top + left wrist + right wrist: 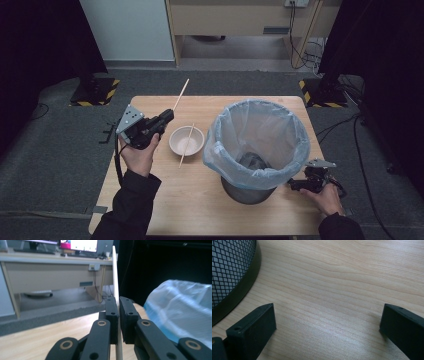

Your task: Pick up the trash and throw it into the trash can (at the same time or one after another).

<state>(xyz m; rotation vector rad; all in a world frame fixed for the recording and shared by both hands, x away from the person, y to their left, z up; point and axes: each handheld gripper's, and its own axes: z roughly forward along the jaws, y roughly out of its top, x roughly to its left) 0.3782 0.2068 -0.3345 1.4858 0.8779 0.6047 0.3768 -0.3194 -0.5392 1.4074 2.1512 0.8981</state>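
Note:
My left gripper (167, 116) is held above the table's left side, shut on a wooden chopstick (181, 94) that sticks out up and away past the far edge. In the left gripper view the chopstick (115, 277) stands upright between the closed pads of that gripper (118, 312). A second chopstick (187, 144) rests slanted across a small white bowl (176, 143). My right gripper (295, 185) lies low on the table at the bin's near right side. It is open in the right gripper view (327, 317), with bare wood between its jaws.
A black mesh waste bin (250, 192) lined with a pale blue plastic bag (257, 117) stands right of centre; its base (229, 270) is close to my right gripper. The wooden table (200, 205) has free room at the front. A desk and cables stand beyond.

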